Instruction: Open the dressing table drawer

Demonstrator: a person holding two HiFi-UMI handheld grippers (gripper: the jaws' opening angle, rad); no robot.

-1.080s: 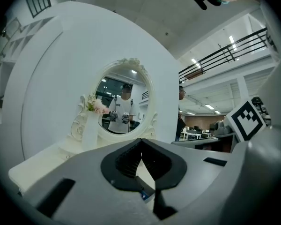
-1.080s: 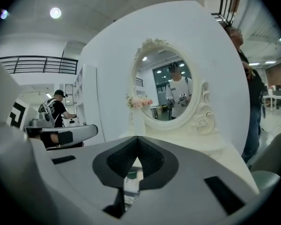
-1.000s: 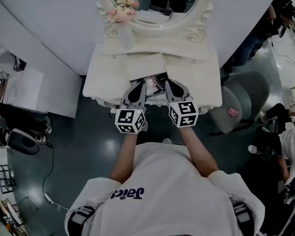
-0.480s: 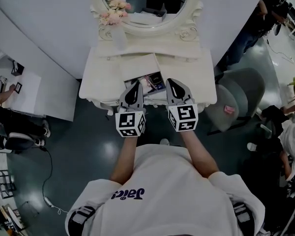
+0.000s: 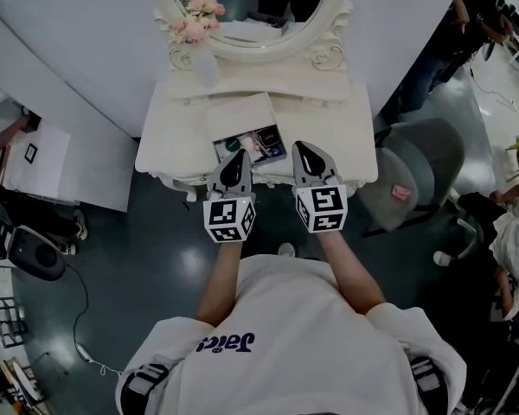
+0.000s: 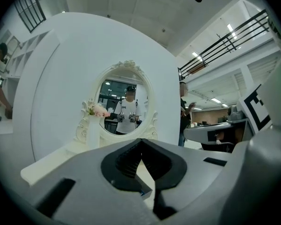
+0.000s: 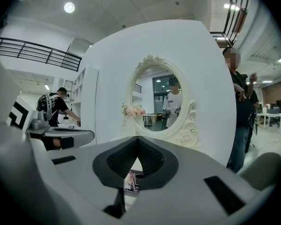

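The white dressing table (image 5: pixel 169 141) stands under an oval mirror (image 5: pixel 246 11). Its middle drawer (image 5: pixel 265 166) is pulled out, and several coloured items (image 5: pixel 253 143) show in the open part. My left gripper (image 5: pixel 240 154) and right gripper (image 5: pixel 300 147) point level at the drawer's front edge, side by side, both shut. In the left gripper view the left gripper (image 6: pixel 140 142) has its tips together with nothing between them. The right gripper (image 7: pixel 137 139) looks the same in its own view. Whether either gripper touches the drawer front is hidden.
A vase of pink flowers (image 5: pixel 195 15) stands at the mirror's left. A grey chair (image 5: pixel 415 180) sits close to the table's right end, and a person (image 5: pixel 432 85) stands behind it. A low white cabinet (image 5: pixel 35 158) is at the left. Dark floor lies around me.
Both grippers have drawn back toward me. More of the drawer's inside shows now than a second ago.
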